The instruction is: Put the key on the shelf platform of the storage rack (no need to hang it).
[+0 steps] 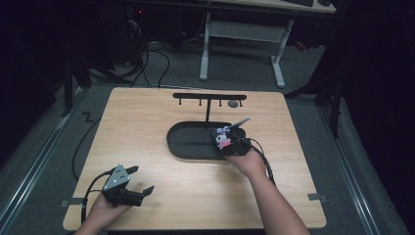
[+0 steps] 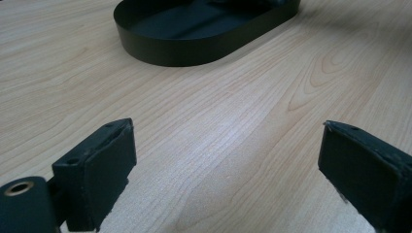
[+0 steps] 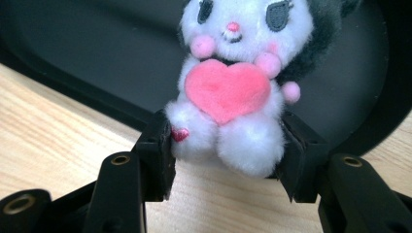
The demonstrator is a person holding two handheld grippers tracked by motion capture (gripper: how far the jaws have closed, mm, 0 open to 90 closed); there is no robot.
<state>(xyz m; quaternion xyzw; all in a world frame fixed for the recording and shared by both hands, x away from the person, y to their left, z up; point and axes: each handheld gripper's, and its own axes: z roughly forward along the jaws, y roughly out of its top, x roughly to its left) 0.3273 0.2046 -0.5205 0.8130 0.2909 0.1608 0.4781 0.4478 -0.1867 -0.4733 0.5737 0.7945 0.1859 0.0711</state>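
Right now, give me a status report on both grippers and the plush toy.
Left gripper open, idle over bare table. Right gripper shut on plush toy, at black tray rim. Nothing in the way.

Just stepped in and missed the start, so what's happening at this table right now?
A person works at a wooden table with a gripper in each hand. The right gripper is shut on a small plush toy with a pink heart, held at the near right rim of a black oval tray. A black hook rack stands behind the tray. The left gripper hangs open over bare wood near the table's front left, holding nothing.
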